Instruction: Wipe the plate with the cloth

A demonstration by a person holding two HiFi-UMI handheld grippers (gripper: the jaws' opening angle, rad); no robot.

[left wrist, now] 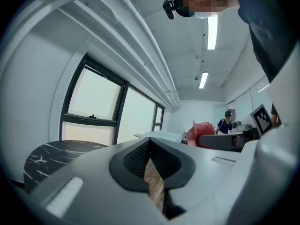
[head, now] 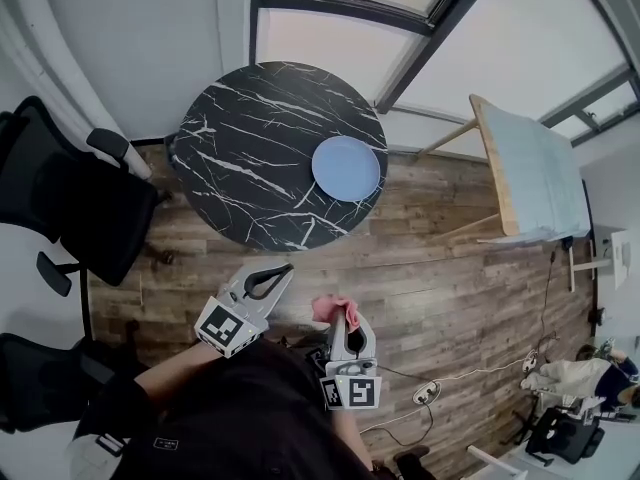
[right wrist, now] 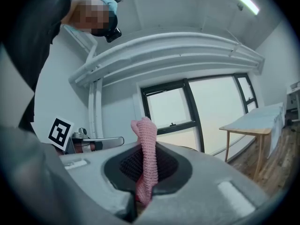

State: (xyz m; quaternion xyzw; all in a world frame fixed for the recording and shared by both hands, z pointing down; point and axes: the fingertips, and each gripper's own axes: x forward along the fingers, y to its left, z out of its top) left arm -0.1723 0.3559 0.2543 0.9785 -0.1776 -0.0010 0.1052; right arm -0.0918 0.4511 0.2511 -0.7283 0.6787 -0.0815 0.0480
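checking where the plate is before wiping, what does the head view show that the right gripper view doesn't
Only the head view: the blue plate lying on the round black marble table, well apart from both grippers, and a black office chair beside it. Only the right gripper view: the jaws seen close up, pressed on the pink cloth, which stands up out of them. Both: the right gripper holding that cloth, and the wooden side table.
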